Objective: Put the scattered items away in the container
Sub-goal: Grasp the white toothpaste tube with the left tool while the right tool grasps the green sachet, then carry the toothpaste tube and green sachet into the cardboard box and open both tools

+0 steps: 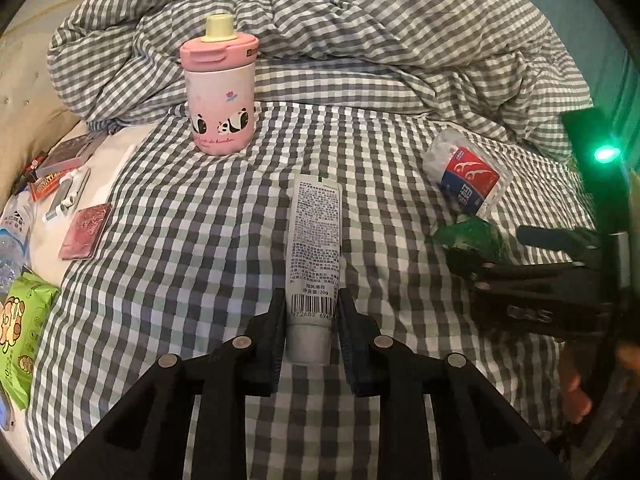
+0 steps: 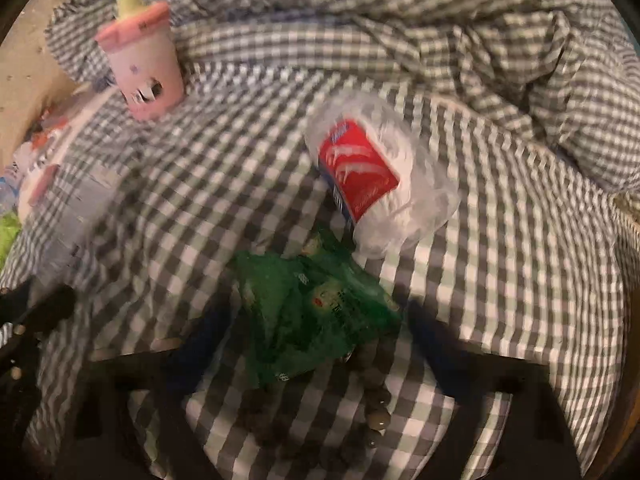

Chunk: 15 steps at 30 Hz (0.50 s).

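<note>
- Left wrist view: the left gripper (image 1: 313, 320) is clenched on the capped end of a white tube (image 1: 316, 248), one finger pressed against each side near the barcode; the tube lies flat on the checked bedsheet (image 1: 180, 240) and points away from the camera.
- The step in hand looks like the pick-up of this tube. No container shows in either view, so the next move calls for a lift clear of the sheet and a search for the bin.
- Around it: a pink panda bottle (image 1: 219, 88) stands upright well beyond the tube, a clear floss-pick pouch (image 1: 466, 176) lies to the right, and small boxes, a pink compact (image 1: 85, 231) and a green wipes pack (image 1: 22, 332) lie at the left edge. A bunched quilt (image 1: 360, 40) fills the back.
- Right wrist view, blurred: the right gripper (image 2: 316, 344) straddles a crumpled green packet (image 2: 316, 304), its dark fingers on either side; whether they pinch it I cannot tell.
- The floss-pick pouch (image 2: 380, 176) sits just beyond the packet and could be nudged; a string of brown beads (image 2: 376, 412) lies under the jaws and may snag.
</note>
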{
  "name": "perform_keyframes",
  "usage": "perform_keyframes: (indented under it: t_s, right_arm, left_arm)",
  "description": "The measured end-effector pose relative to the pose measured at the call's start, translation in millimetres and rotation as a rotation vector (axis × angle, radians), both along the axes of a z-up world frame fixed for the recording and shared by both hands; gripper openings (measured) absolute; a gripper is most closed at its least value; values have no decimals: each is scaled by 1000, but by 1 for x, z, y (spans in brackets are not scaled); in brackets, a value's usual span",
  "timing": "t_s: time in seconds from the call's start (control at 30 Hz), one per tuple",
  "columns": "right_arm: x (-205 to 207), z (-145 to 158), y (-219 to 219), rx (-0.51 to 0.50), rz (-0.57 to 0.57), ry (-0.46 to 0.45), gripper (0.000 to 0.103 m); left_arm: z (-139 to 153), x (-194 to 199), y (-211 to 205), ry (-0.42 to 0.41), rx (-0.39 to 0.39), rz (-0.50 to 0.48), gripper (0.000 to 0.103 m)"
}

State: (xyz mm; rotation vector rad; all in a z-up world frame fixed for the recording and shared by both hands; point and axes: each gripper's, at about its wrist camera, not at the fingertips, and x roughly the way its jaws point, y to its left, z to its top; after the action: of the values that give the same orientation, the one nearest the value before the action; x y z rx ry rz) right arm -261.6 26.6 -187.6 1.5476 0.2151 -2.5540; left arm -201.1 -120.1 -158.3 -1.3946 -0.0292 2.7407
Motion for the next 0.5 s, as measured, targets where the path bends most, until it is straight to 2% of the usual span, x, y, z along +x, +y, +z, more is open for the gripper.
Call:
perform_keyframes:
  t_s: [0.03,0.07,0.27,0.5]
  right_arm:
    - [2,2,1,0,-5,7,54]
    - [4,5,2,2,-1,12,45]
    - [33,44,14,-37,10,75,45]
    - [73,94,46,-68,-36,142,45]
  left_arm:
    - [0,0,-1,1,-6,7,24]
    - [-1,0,-2,-2,-8,8,24]
    - [6,2,7,-3,-31,13,24]
    - [44,22,33,48,-33,-19,24]
